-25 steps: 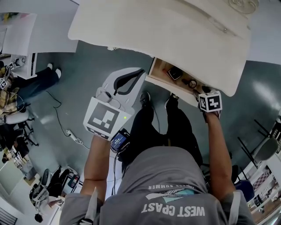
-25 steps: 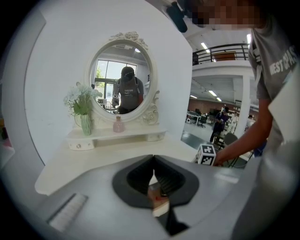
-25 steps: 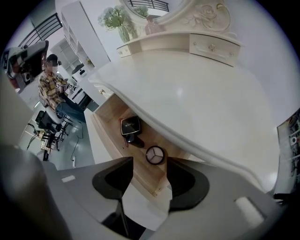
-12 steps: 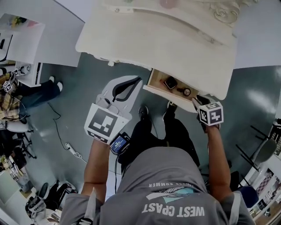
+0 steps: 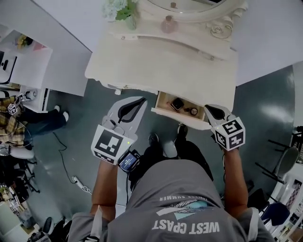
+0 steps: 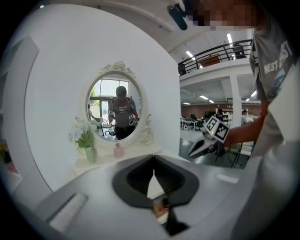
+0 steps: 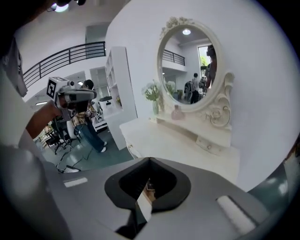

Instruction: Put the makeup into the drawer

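The cream dressing table (image 5: 165,61) has its drawer (image 5: 164,100) pulled out toward me. In the drawer lie a black compact (image 5: 177,103) and a small round makeup item (image 5: 193,111). My left gripper (image 5: 141,100) hovers just left of the drawer, jaws shut and empty; its own view shows the left gripper (image 6: 153,158) tips touching. My right gripper (image 5: 208,108) hangs over the drawer's right front corner. It is shut too, and the right gripper (image 7: 149,160) has nothing between its tips.
An oval mirror (image 5: 189,4), a pink bottle (image 5: 168,24) and a vase of flowers (image 5: 120,9) stand at the back of the table. A white cabinet (image 5: 28,66) and a seated person (image 5: 28,101) are at the left. Chairs (image 5: 284,163) stand at the right.
The right gripper has pulled up and back from the drawer's right end and closed. The left gripper has risen as well. My view has tilted up, so the mirror now shows.
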Available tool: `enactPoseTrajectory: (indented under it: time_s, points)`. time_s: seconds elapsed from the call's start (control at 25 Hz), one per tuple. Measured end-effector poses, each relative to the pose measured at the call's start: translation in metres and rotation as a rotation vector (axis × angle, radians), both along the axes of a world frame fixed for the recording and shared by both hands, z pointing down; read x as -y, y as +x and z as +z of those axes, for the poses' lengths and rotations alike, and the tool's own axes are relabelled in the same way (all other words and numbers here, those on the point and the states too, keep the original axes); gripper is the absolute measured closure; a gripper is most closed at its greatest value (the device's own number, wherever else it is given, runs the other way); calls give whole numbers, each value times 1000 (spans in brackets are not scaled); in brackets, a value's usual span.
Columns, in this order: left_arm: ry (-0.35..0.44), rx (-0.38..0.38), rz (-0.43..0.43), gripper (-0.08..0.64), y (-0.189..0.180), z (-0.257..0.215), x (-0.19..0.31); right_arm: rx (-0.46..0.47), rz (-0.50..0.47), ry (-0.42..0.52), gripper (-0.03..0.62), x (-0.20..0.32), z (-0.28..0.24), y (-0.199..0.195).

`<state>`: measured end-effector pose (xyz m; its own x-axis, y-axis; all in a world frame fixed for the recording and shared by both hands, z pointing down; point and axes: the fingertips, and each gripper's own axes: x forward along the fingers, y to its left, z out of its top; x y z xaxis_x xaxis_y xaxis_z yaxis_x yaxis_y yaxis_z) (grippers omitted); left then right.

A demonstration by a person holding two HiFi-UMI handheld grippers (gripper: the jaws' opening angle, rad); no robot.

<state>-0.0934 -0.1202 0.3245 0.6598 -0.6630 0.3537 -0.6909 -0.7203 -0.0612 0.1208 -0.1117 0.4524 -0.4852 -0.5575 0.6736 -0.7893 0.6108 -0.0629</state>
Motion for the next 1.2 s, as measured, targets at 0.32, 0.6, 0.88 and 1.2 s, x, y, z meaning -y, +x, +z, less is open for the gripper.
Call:
enactPoseTrajectory:
  time_s: [0.32, 0.6, 0.88, 1.2]
  points:
    - [52, -12, 24, 557, -5, -34, -27, 36, 22, 274, 592, -12, -119, -9]
    - [70, -12, 55, 557, -8, -42, -45, 68, 4, 404, 594, -37, -184, -31]
    - [94, -30, 94, 557, -10, -44, -56, 68, 14, 453, 594, -54, -210, -40]
    - [74, -19, 111, 557, -15, -44, -58, 65, 44, 450, 594, -61, -210, -43]
